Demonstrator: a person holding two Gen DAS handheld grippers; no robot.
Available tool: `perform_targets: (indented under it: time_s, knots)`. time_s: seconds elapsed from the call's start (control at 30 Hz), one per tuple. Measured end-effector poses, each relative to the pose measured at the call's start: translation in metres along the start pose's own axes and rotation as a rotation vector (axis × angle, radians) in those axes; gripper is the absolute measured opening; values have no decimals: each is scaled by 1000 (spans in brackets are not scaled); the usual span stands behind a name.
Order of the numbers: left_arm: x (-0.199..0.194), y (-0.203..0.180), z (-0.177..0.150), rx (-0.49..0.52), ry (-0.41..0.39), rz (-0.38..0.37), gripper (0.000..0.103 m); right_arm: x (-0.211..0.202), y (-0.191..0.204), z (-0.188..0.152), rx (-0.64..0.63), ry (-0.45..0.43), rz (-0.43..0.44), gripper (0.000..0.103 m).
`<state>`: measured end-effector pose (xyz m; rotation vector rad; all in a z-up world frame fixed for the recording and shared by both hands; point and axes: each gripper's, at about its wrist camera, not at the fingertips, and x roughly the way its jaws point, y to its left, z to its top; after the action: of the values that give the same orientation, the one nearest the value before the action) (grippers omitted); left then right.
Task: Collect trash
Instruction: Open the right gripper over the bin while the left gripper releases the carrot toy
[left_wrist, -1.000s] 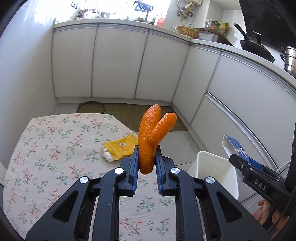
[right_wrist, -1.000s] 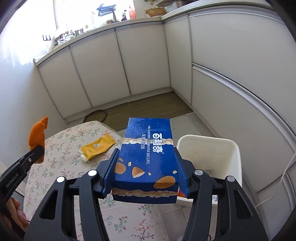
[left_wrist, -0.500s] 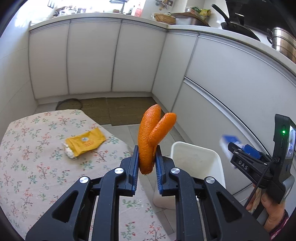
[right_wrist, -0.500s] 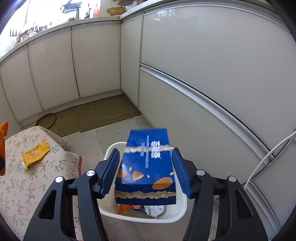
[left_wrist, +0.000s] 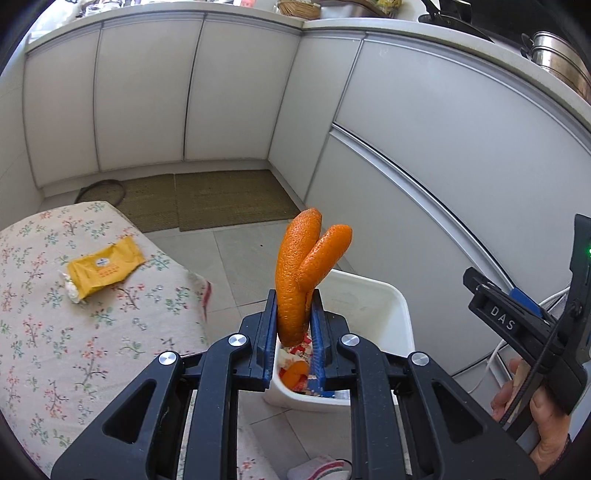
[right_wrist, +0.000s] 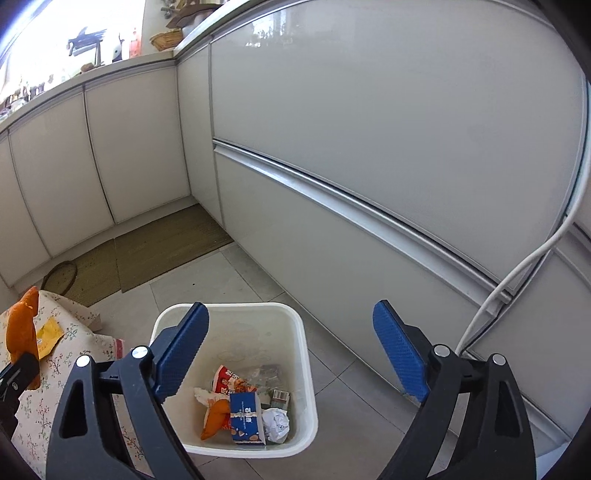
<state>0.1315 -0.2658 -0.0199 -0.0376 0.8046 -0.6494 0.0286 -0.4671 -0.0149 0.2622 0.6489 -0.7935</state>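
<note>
On the far left of the left wrist view, a yellow wrapper (left_wrist: 103, 266) is lying flat on the floral-clothed surface (left_wrist: 55, 350), well apart from both tongs and waiting as remaining trash. Moving right, the left tongs (left_wrist: 293, 325) are pinching tight on the orange peel (left_wrist: 301, 273), gripping its lower end while its 2 lobes are sticking up and away from the camera, long axis roughly in line with the fingers. The relation that matters is sitting just beyond and below those tips: the white bin (left_wrist: 400, 314) is standing on the floor right beside the edge of the surface, its near rim passing under the tongs, so the peel is hanging over the near part of the opening, as far as this view tells. A release here would probably land it inside, though carrying it a little further over the middle looks safer to me. Further right, the right tongs (right_wrist: 291, 358) are standing wide apart directly above the bin, holding nothing; their jaws have just been opening. The blue biscuit box (right_wrist: 245, 417) is already lying in the bin among a red snack bag (right_wrist: 231, 382), a crumpled paper ball (right_wrist: 275, 424) and another piece of peel (right_wrist: 216, 417). The left tongs are the nearer to the wrapper once the peel is dropped.
</note>
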Motion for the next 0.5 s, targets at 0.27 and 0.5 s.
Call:
perform_targets:
  time_s: [0.27, 0.5]
  knots:
    - [28, -39, 16, 27, 55, -72, 16, 3, -43, 5, 92, 2, -60, 88]
    - [57, -60, 23, 1, 134, -142, 17, 4, -60, 6, 139, 19, -82, 88]
